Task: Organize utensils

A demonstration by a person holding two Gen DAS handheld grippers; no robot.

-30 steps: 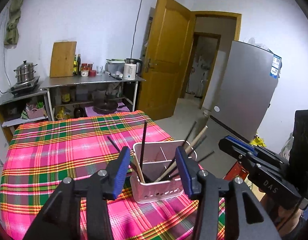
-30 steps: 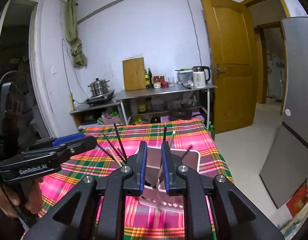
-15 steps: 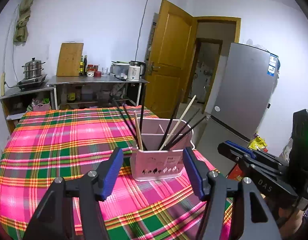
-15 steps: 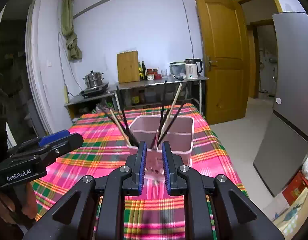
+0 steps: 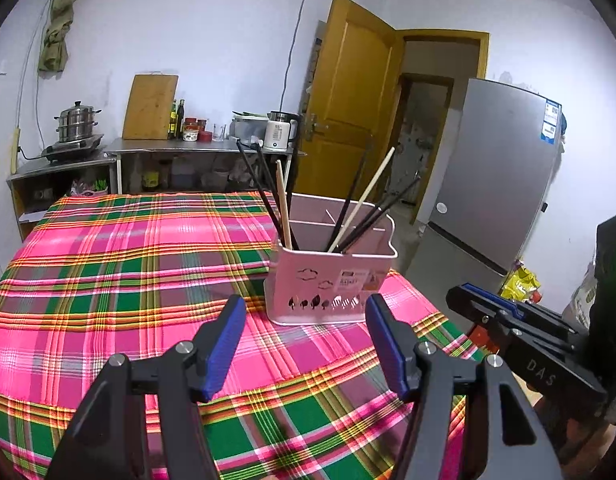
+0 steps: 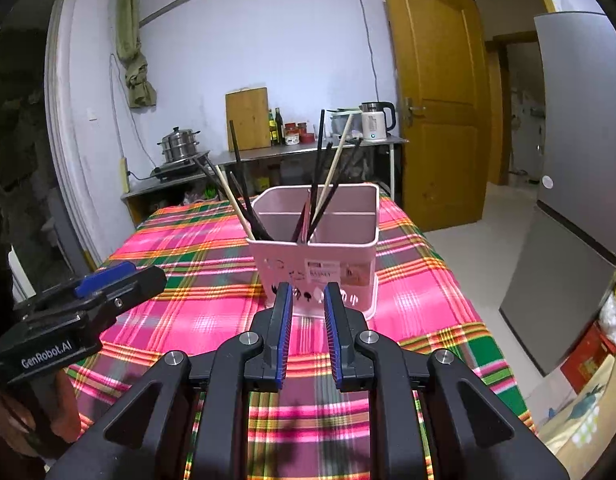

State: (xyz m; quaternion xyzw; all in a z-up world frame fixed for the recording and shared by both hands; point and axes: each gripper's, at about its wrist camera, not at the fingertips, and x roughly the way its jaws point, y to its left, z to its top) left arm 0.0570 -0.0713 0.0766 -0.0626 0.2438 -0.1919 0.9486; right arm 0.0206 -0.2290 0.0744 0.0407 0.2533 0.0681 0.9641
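Setting: a small kitchen room with a table (image 5: 108,280) under a pink, green and yellow plaid cloth.
Utensil holder: a pale pink plastic holder (image 5: 327,280) stands upright on the cloth, near the table's right edge in the left wrist view; inner walls split it into compartments.
Chopsticks: several black chopsticks (image 5: 264,196) and two light wooden ones (image 5: 363,196) stand in the holder, leaning outward to the left and right. Which compartment each sits in is hard to tell.
Left gripper: the left gripper (image 5: 304,320) hovers above the cloth on the near side of the holder, its blue-padded fingers (image 5: 224,340) spread wide with nothing between them, not touching the holder.
Right gripper: the right gripper (image 6: 306,308) points at the holder's near face, its blue pads (image 6: 284,320) parted by a narrow gap and empty. The tips overlap the holder's base in its own view; contact cannot be judged.
Far wall: a metal counter (image 5: 204,146) holds a wooden cutting board (image 5: 150,106), bottles and a white kettle (image 5: 278,132); a steel steamer pot (image 5: 76,120) sits to its left.
Right side: a yellow wooden door (image 5: 347,100) stands open, with a grey fridge (image 5: 499,168) beside it.
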